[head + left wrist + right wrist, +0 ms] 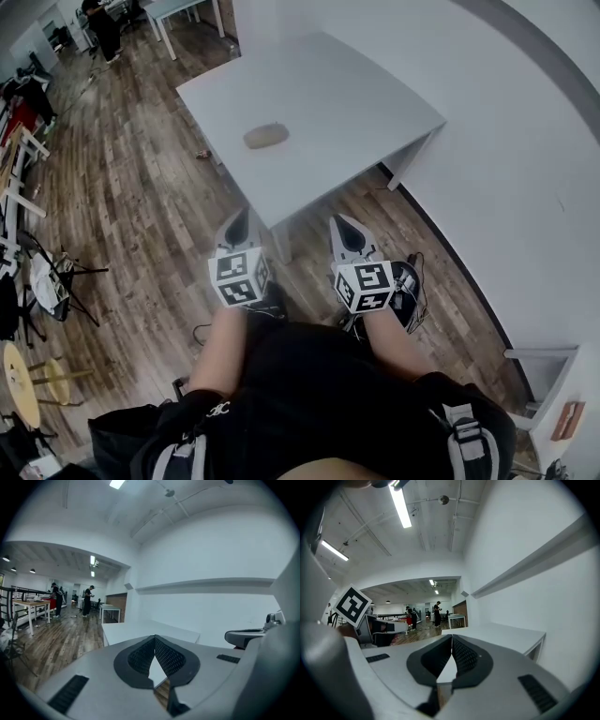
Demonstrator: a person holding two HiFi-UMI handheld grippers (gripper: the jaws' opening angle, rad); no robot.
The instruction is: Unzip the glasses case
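the glasses case [266, 136] seems too small for detail.

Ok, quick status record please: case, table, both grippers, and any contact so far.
glasses case: tan oval, lying alone on the table; zip too small to read
table: white, ahead of the person, next to a white wall
left gripper: shut, empty, held near the body, well short of the case
right gripper: shut, empty, level with the left one
contact: none; neither gripper touches the case

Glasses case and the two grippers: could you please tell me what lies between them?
In the head view, only bare white table lies between the glasses case and the left gripper and right gripper.
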